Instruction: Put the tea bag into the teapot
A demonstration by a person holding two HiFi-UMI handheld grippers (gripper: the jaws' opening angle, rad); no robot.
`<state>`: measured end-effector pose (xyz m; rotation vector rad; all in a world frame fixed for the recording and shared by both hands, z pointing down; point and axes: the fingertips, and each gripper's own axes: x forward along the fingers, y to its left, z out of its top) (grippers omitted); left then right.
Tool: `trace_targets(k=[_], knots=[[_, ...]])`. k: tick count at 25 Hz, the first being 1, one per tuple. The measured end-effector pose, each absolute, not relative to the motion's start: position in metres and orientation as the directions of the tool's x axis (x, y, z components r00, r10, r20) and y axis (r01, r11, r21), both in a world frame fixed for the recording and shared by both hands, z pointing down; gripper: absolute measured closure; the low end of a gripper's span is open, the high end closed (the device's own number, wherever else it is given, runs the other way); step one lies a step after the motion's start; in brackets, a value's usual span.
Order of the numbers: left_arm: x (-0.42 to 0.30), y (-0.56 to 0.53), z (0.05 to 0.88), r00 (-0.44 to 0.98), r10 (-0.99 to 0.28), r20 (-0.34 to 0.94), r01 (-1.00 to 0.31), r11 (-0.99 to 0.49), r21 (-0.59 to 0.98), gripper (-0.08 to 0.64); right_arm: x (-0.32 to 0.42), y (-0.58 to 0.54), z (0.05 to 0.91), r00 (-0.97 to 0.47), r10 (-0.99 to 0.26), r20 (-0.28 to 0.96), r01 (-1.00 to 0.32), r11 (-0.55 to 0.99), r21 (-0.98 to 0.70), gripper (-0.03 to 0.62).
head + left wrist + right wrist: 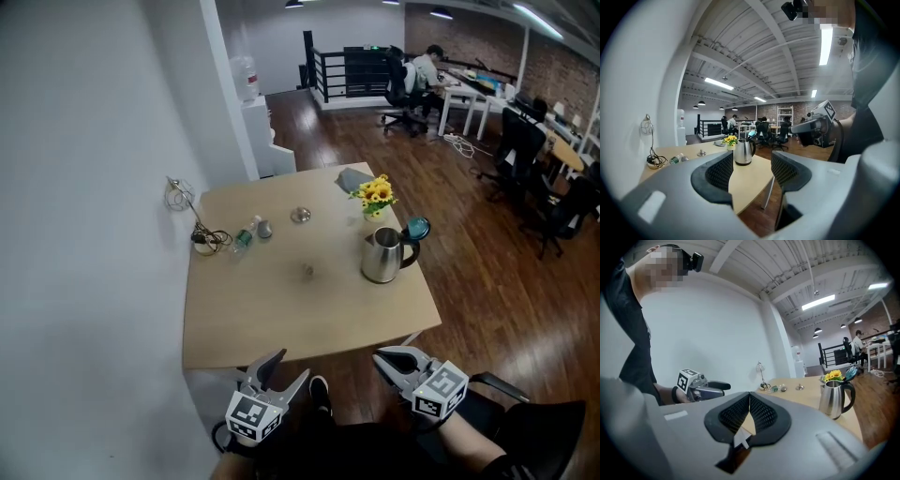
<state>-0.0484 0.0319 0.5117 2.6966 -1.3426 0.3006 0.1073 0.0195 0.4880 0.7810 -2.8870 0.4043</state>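
left claw (292,364) stands apart and empty. right claw (382,359) is pressed together, with a white scrap (740,438) at its root that i cannot name. both hang short of the table (281,323). the small thing mid-table, likely the tea bag (307,270), lies well apart from them, left of the pot (382,255). risks: a flat bag slipping from the grip, or an arm knocking the pot. flowers (375,195) crowd the pot's far side. a bottle (243,238) and cables (210,240) lie clear of the path.

light: bright, ceiling tubes (818,301) | gripper views: fisheye, dark corners | focus: sharp
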Motion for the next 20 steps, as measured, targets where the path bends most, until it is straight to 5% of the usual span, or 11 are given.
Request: trace_targets(k=[20], knots=[[-0.129,-0.182,0.515,0.674,-0.693,0.257,-0.72,-0.694,0.016,0.308,-0.002,-0.207,0.486,-0.822,-0.526,0.219,-0.568,0.786,-0.243,0.575]])
